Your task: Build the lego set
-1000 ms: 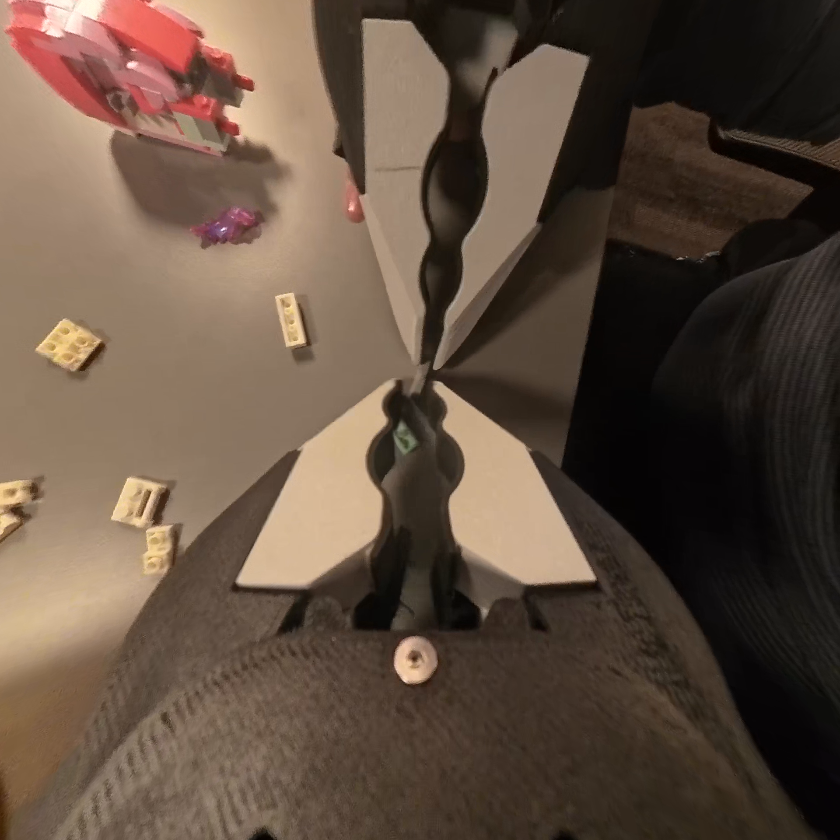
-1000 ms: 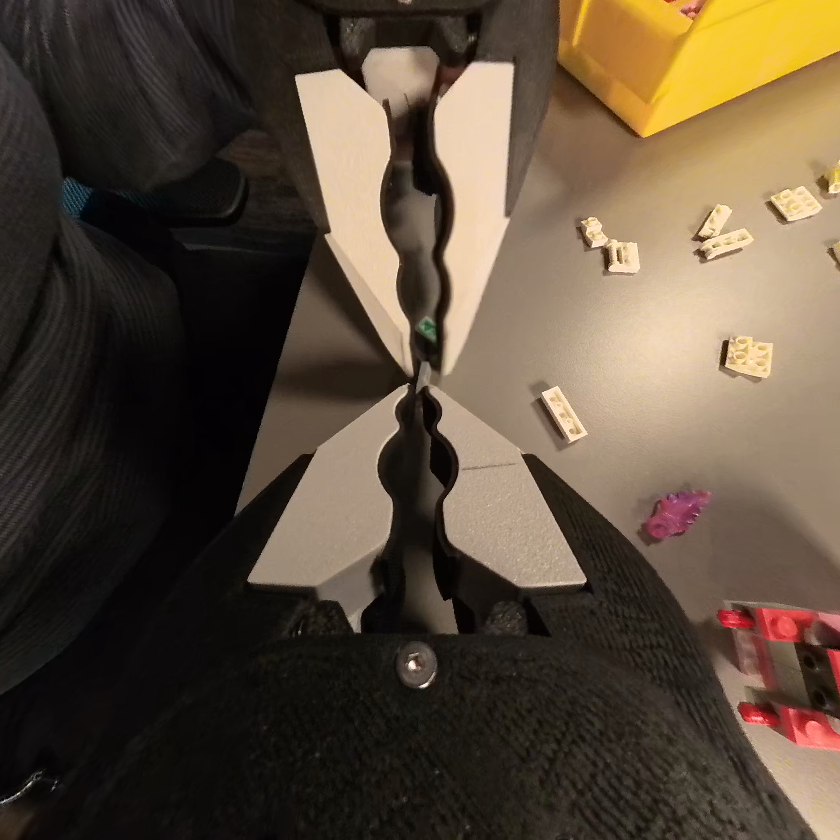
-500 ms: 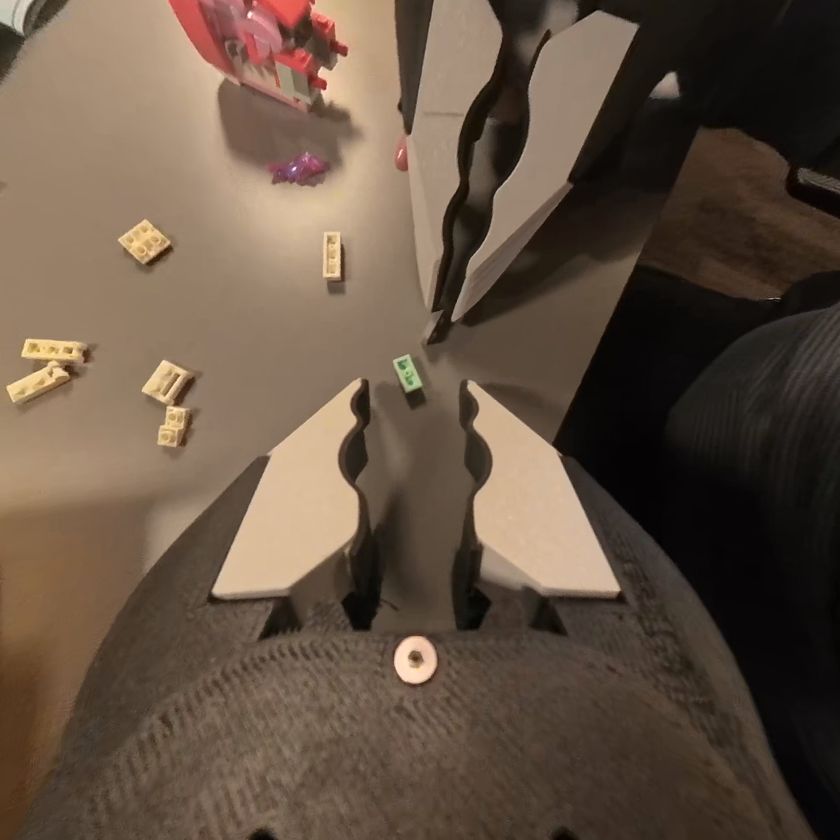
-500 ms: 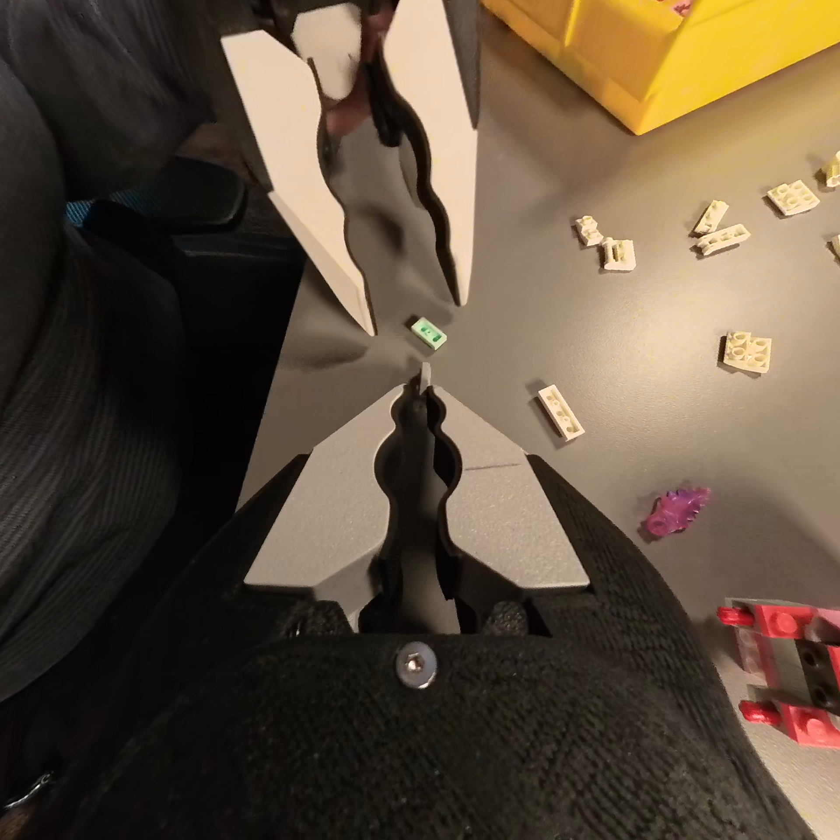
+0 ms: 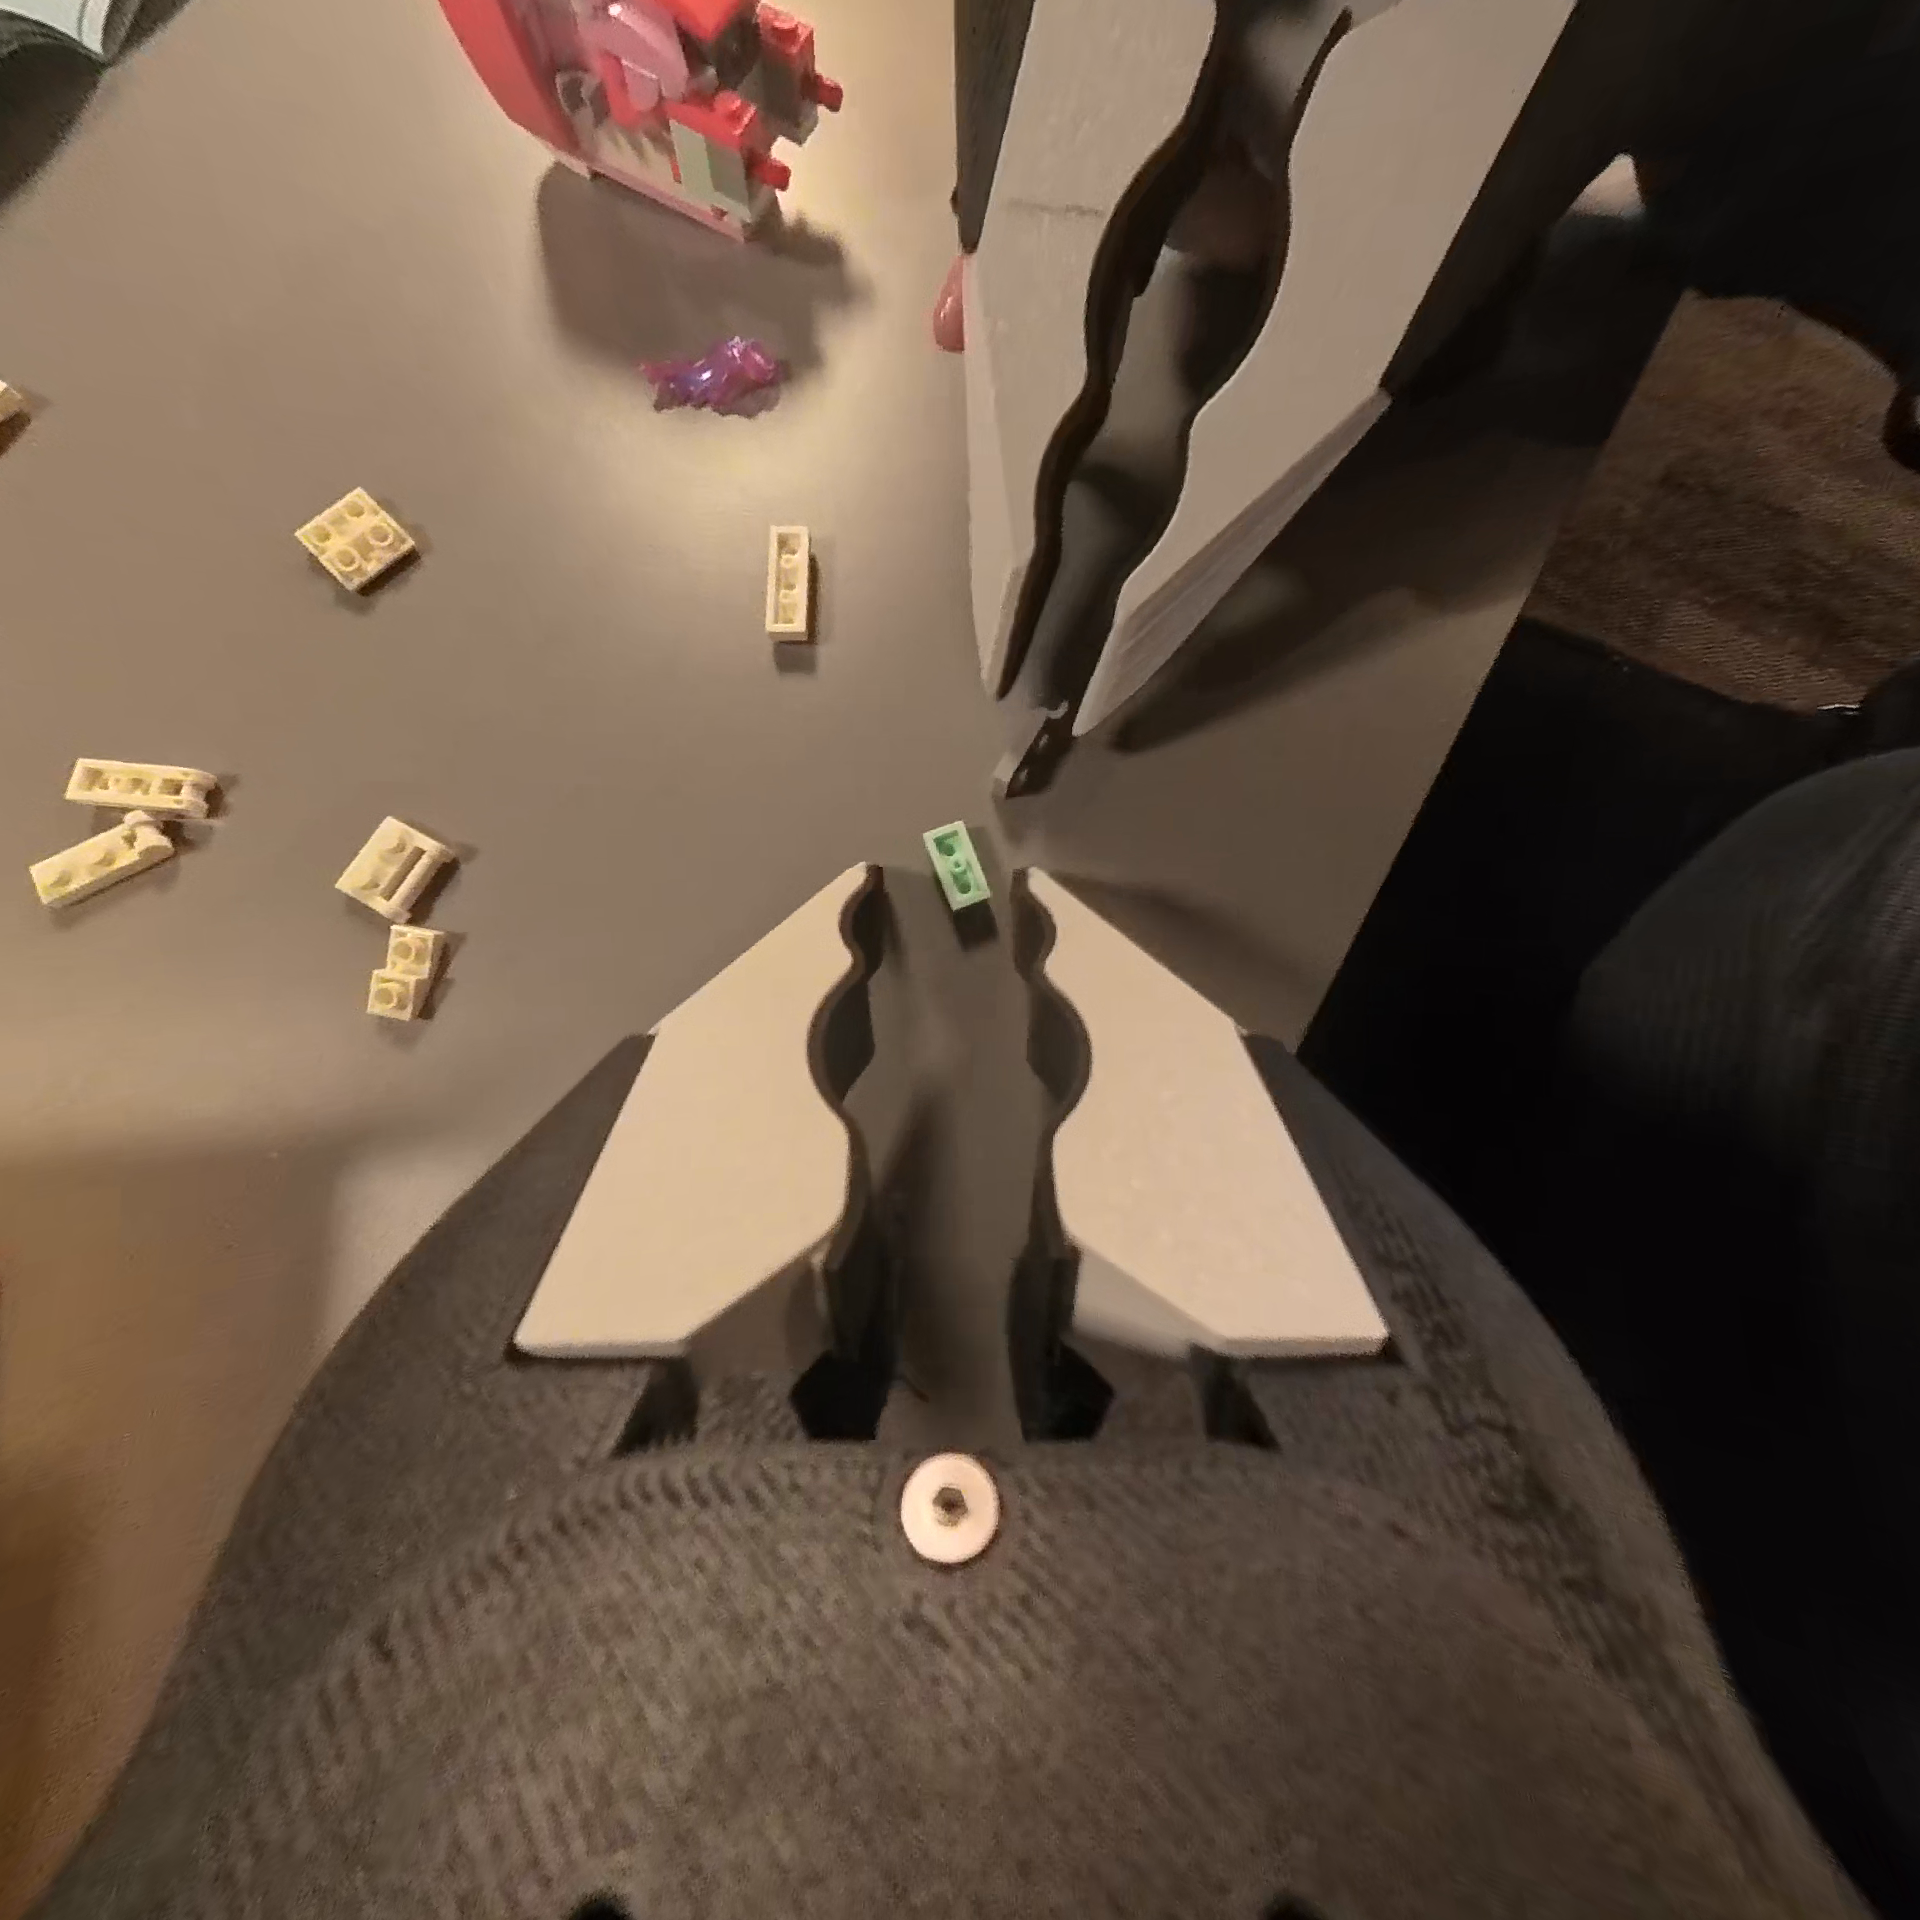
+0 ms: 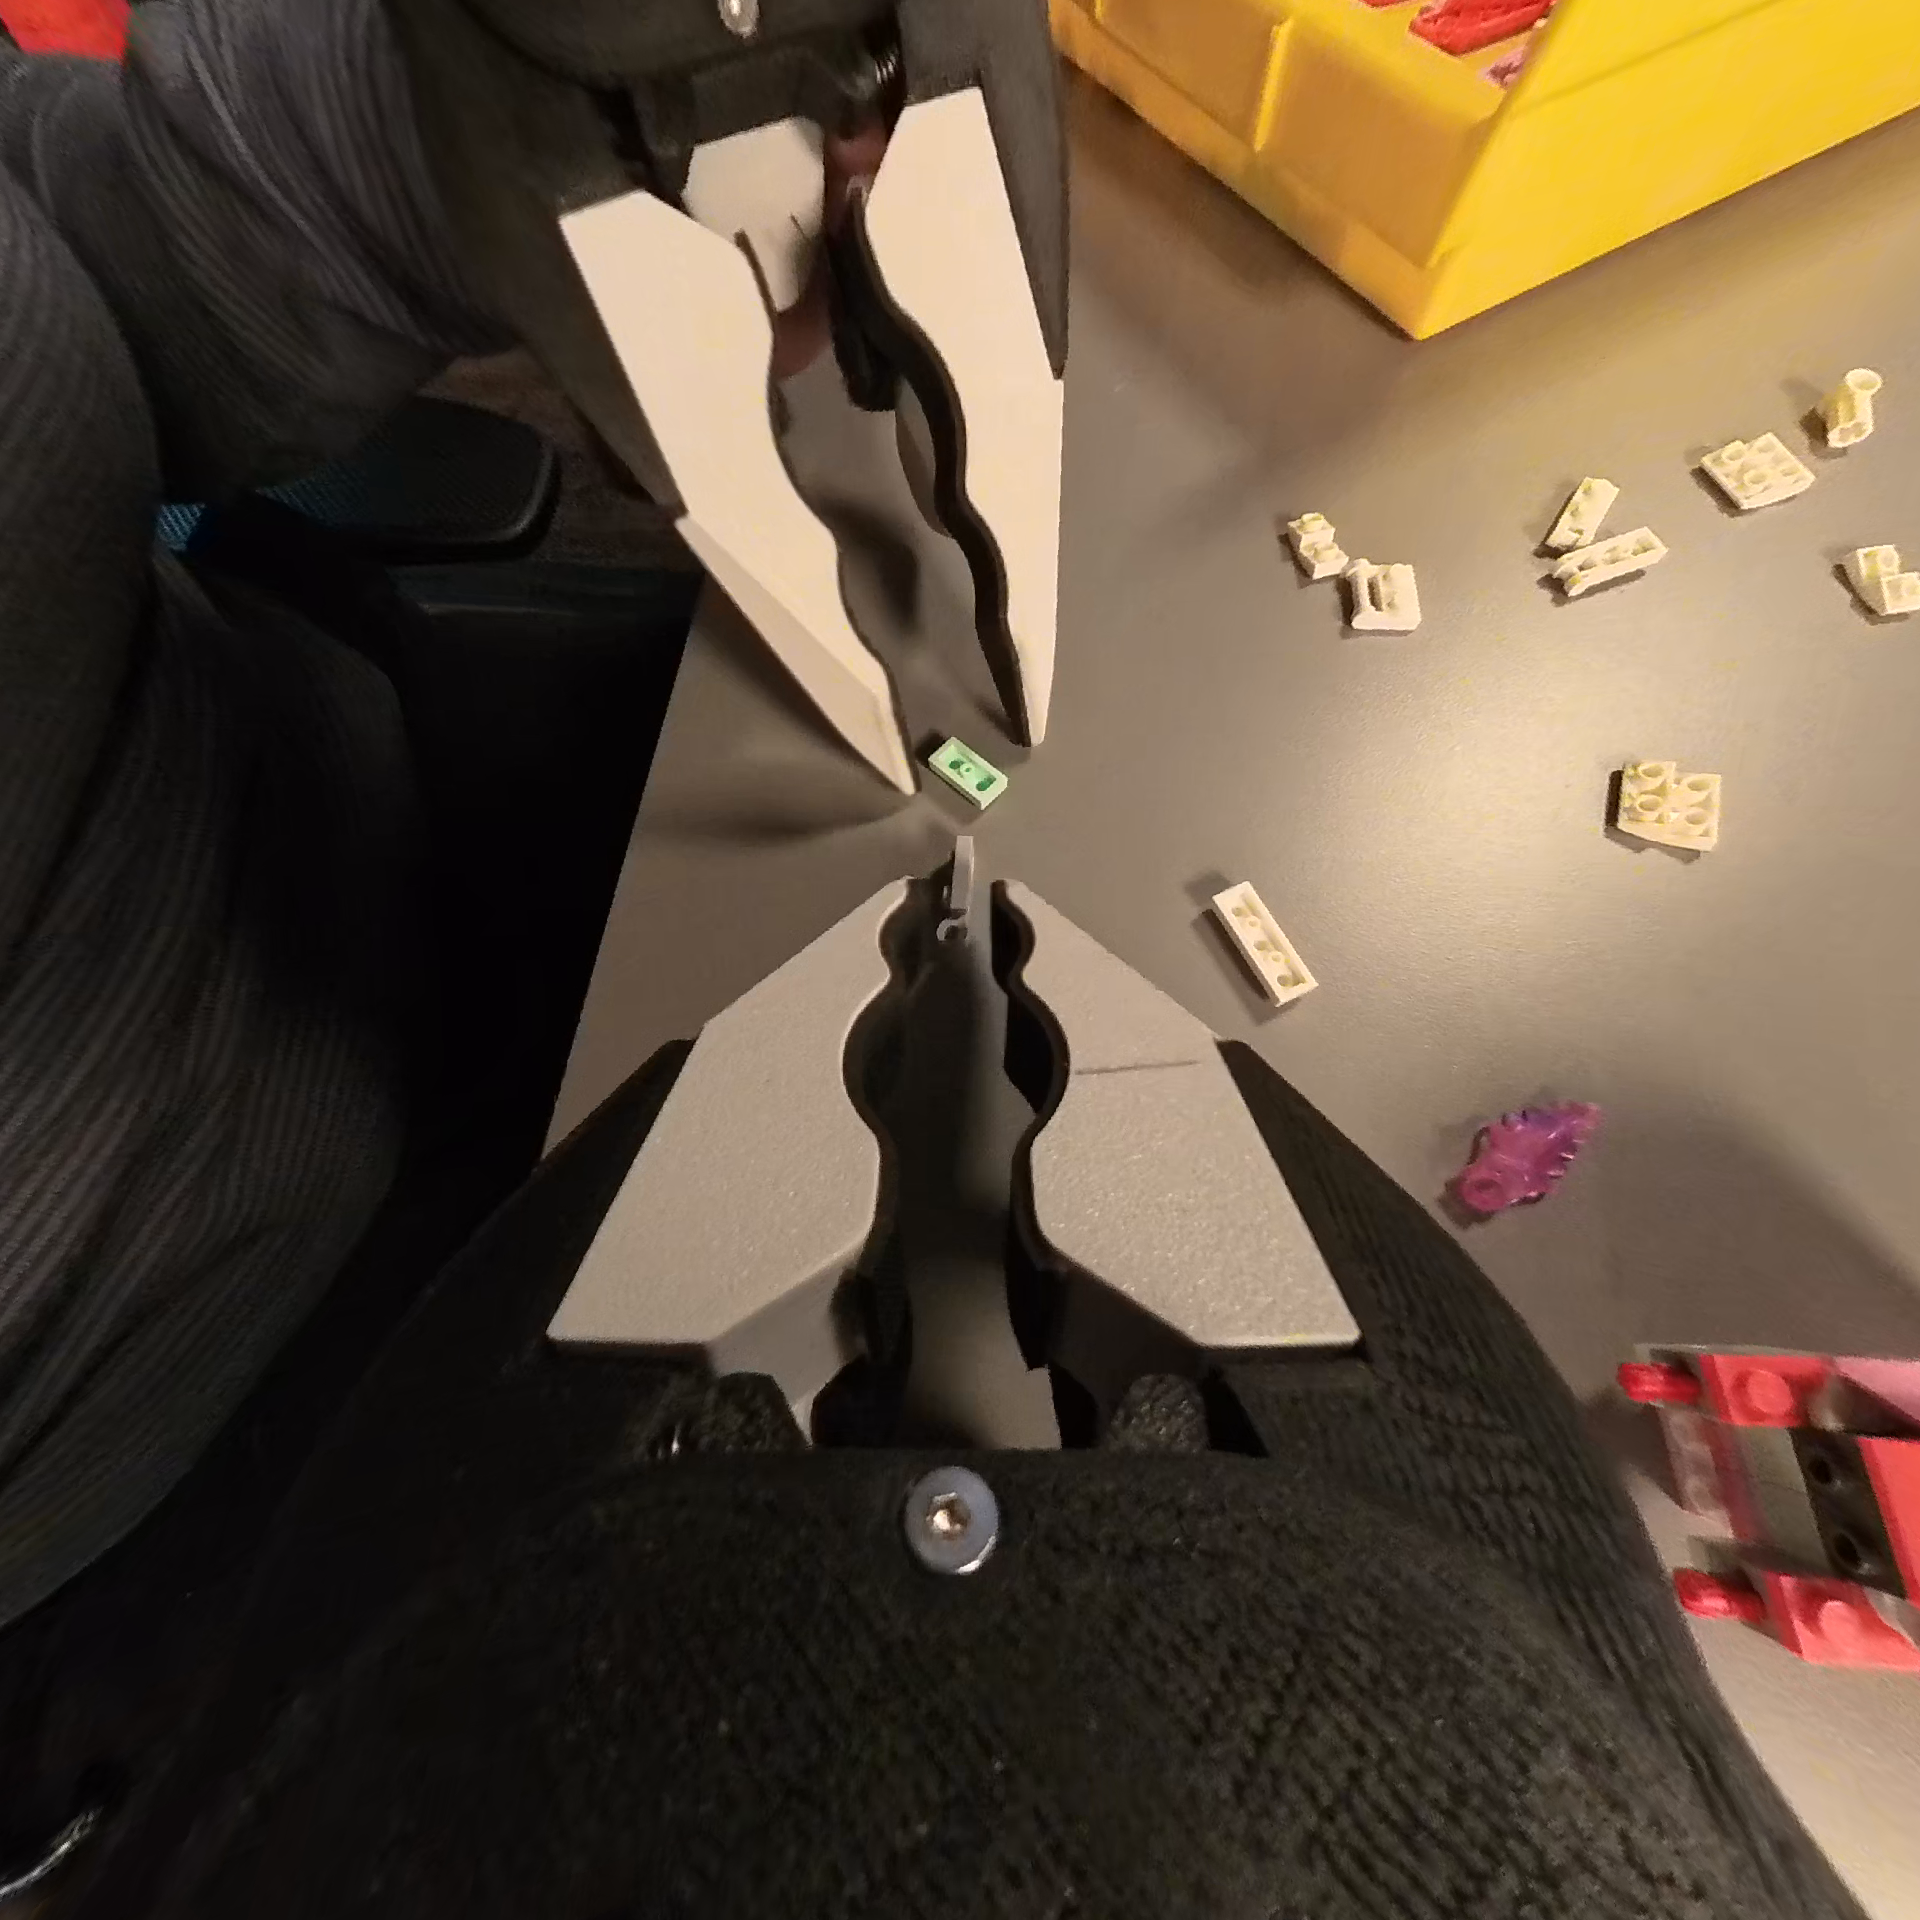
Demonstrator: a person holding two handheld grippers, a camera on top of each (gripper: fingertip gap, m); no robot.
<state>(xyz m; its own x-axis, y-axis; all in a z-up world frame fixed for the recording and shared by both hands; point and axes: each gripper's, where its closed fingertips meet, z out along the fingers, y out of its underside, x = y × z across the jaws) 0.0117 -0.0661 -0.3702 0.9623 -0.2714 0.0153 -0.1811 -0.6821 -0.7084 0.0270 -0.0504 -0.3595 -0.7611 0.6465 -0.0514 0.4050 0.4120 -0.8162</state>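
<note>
My left gripper (image 5: 945, 873) is open just above the grey table (image 5: 416, 312). A small green brick (image 5: 961, 871) lies on the table between its fingertips, with a gap to each pad. My right gripper (image 6: 951, 885) faces it tip to tip, its jaws slightly apart. A thin grey piece (image 6: 961, 878) stands between its fingertips, and I see a gap on each side of it. In the left wrist view that grey piece (image 5: 1031, 761) sits just past the right gripper's tips (image 5: 1044, 707). The right wrist view shows the green brick (image 6: 968, 771) between the left gripper's tips (image 6: 964, 761).
A red brick model (image 5: 675, 114) and a purple piece (image 5: 717, 374) lie further in on the table. Several cream pieces (image 5: 358, 540) are scattered about, one long plate (image 6: 1262, 940) close by. A yellow bin (image 6: 1507, 156) stands at the back. The table edge (image 5: 1455, 727) and a person's dark clothing are alongside. About 5 centimeters separates my right fingertips from the long plate (image 6: 1262, 940). The left camera catches it too, in the left wrist view (image 5: 782, 587).
A second ago both grippers were shut, tip to tip, the green brick in the left. The left opened and the brick dropped to the table. The right jaws have parted around the grey piece.
</note>
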